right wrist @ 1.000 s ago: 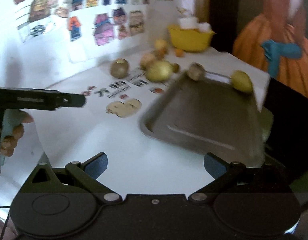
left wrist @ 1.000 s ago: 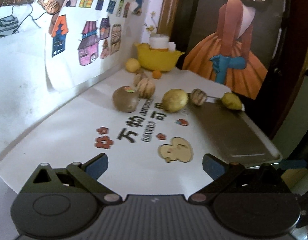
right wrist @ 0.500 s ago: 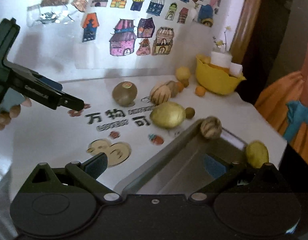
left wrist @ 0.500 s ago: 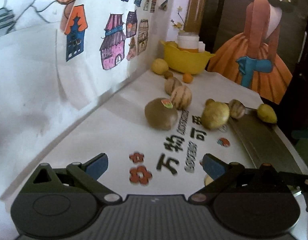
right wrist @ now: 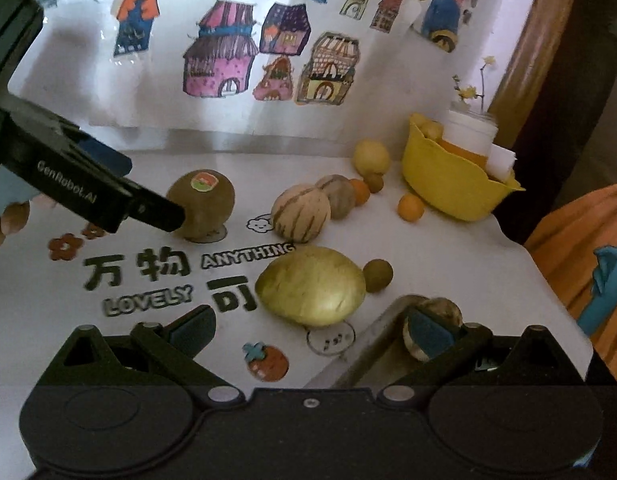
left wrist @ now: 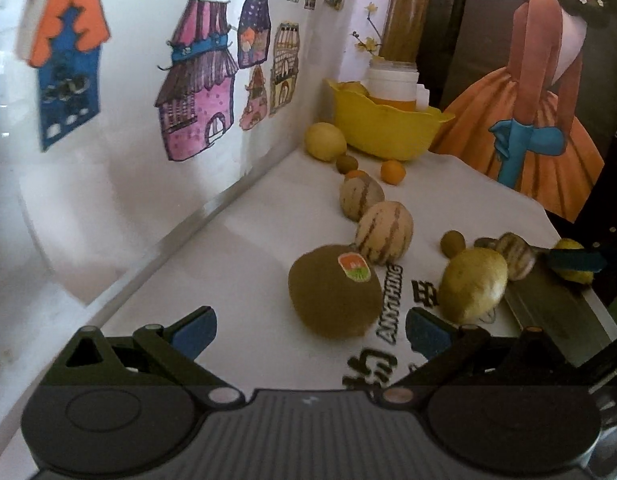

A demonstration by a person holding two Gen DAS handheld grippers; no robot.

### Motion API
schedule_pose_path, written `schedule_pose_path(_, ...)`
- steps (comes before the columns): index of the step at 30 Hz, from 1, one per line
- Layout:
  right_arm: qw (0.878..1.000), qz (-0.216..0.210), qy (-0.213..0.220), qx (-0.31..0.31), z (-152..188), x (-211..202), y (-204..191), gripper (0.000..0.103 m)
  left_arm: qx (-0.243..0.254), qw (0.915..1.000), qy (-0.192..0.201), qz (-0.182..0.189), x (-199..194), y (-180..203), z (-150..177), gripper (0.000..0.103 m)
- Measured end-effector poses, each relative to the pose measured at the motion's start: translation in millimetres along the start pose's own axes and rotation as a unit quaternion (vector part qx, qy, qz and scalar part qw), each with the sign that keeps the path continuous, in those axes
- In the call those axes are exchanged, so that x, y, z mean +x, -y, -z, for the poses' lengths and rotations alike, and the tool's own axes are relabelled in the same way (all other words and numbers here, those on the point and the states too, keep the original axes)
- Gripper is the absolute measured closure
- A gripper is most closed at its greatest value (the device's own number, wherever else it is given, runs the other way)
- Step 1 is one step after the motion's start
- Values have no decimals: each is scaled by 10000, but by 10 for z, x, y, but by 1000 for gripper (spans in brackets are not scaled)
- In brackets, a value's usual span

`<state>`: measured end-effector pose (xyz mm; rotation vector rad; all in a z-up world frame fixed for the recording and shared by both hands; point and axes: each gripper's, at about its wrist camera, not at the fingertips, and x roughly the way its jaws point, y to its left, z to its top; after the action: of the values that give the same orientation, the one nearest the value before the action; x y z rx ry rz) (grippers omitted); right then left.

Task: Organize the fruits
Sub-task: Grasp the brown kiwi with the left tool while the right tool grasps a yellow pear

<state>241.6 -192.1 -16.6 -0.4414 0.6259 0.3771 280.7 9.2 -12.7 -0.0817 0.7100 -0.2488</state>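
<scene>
My left tongs [left wrist: 310,330] are spread wide and empty, just short of the kiwi [left wrist: 335,290] on the tabletop [left wrist: 236,240]. Right tongs [right wrist: 310,330] also released, over the big yellow fruit [right wrist: 310,286] beside the tray [right wrist: 372,344]. Risk: round kiwi rolls off if nudged.

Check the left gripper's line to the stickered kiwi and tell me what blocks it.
Nothing visible does. The left gripper is open, and the kiwi lies just ahead between its fingertips on bare tablecloth. The striped melon sits close behind the kiwi, and the yellow-green fruit is off to the right.
</scene>
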Motion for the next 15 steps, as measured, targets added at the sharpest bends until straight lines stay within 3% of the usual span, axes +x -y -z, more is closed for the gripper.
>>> schedule_pose_path(9, 9999, -104, -64, 7, -67, 256, 64, 13, -60, 9998, 36, 186, 223, -7, -89, 2)
schedule_pose_path(15, 9998, -138, -122, 120, -102, 373, 95, 18, -145, 9997, -14, 199, 322, -18, -114, 11)
